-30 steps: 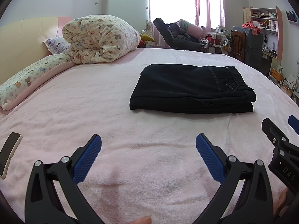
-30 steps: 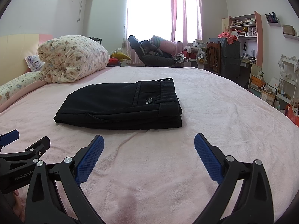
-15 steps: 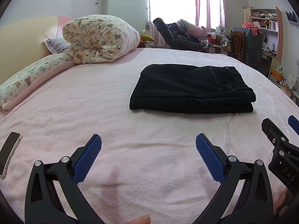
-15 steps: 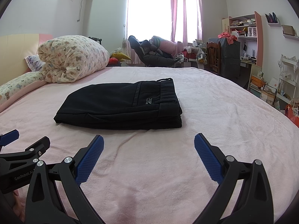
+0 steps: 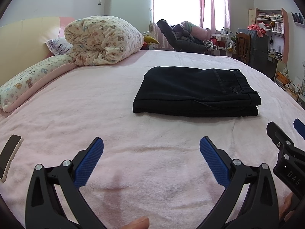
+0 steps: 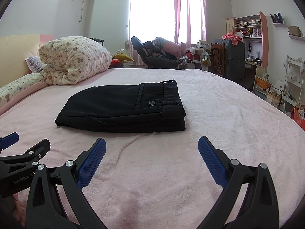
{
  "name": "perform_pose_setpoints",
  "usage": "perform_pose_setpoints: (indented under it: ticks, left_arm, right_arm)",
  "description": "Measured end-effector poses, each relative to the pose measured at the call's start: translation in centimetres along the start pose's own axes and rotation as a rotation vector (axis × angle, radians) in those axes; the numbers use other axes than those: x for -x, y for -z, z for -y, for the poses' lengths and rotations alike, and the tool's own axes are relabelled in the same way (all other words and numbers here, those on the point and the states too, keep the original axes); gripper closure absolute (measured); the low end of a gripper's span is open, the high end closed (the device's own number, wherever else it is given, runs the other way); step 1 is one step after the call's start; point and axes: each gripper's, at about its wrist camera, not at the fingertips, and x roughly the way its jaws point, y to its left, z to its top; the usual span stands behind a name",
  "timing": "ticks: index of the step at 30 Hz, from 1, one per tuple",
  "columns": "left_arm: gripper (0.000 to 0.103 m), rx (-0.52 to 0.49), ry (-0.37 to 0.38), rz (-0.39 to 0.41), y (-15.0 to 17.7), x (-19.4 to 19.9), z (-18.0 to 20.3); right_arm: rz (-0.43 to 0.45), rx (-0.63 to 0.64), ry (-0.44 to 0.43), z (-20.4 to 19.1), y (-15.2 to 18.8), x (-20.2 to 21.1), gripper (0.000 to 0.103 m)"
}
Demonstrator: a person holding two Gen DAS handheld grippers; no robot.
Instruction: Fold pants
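My left gripper [image 5: 151, 159] and right gripper [image 6: 152, 158] hang released and empty at the bottom of their frames, above the pink bedspread [image 5: 95, 114]. Mid-frame beyond them, well apart, the black pants [image 6: 124, 107] lie folded into a compact stack; the fold looks complete, with nothing obvious left.

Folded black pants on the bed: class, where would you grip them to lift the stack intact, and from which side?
Grip the folded black pants at the near long edge, where the stacked layers face both open grippers, coming in low over the pink blanket, one gripper toward each end.
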Motion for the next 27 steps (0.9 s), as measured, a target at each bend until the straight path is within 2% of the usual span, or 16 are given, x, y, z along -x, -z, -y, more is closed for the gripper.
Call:
perform_pose_setpoints:
  ticks: [27]
  left_arm:
    - [0.002, -0.007, -0.001, 0.002, -0.21, 0.22, -0.13]
  right_arm:
    - [0.001, 0.0, 0.0, -0.04, 0.04, 0.01, 0.003]
